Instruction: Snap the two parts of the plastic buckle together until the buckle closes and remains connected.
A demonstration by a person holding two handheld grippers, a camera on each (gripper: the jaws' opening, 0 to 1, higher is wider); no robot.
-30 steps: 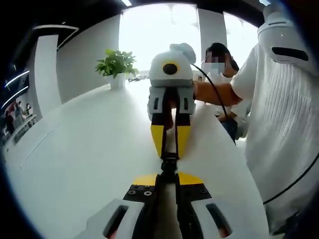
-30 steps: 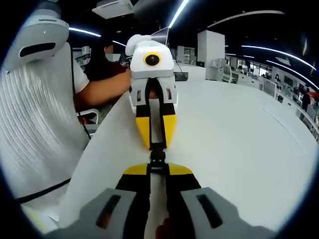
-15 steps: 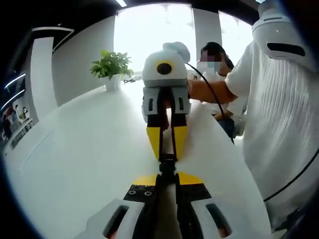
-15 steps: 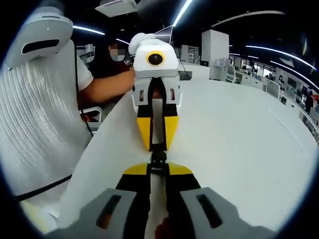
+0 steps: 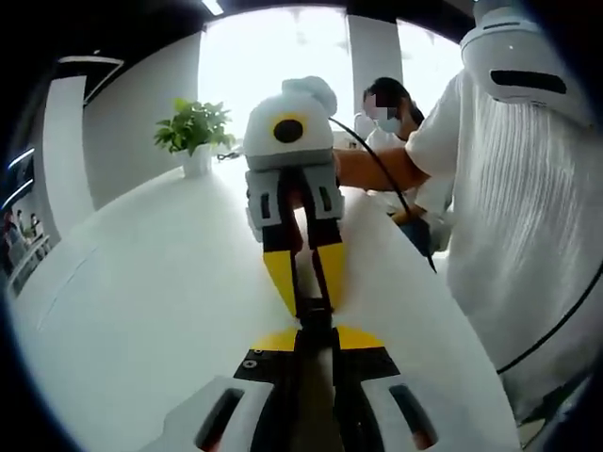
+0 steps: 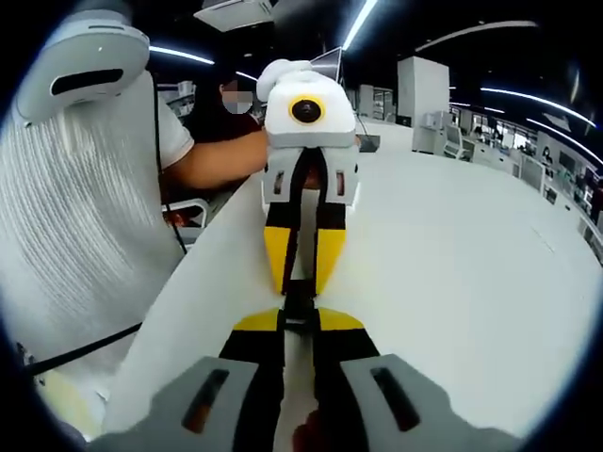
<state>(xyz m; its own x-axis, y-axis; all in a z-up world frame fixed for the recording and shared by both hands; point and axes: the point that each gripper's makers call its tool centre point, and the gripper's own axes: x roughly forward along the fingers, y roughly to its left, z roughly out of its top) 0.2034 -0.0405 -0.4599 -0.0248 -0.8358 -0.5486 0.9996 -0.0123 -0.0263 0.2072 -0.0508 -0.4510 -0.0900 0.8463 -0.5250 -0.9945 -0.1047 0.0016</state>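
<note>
A small black plastic buckle (image 5: 316,314) hangs between the two grippers, which face each other tip to tip above the white table (image 5: 141,301). My left gripper (image 5: 316,333) rises from the bottom of the left gripper view, its yellow-tipped jaws shut on the near end of the buckle. My right gripper (image 5: 309,299) comes in from above, shut on the far end. In the right gripper view the buckle (image 6: 299,299) sits between my right gripper (image 6: 299,319) and the left gripper (image 6: 300,282). The jaws hide whether the two parts have locked.
A person in a white ribbed shirt (image 5: 528,235) stands at the table's edge, holding both grippers, with a black cable hanging down. Another person (image 5: 382,104) sits behind. A potted plant (image 5: 191,132) stands at the far end of the table. Open white tabletop (image 6: 452,282) spreads out to the side.
The two grippers have come closer together, and the gap between their yellow tips has shrunk around the buckle. Both views have shifted with the hands.
</note>
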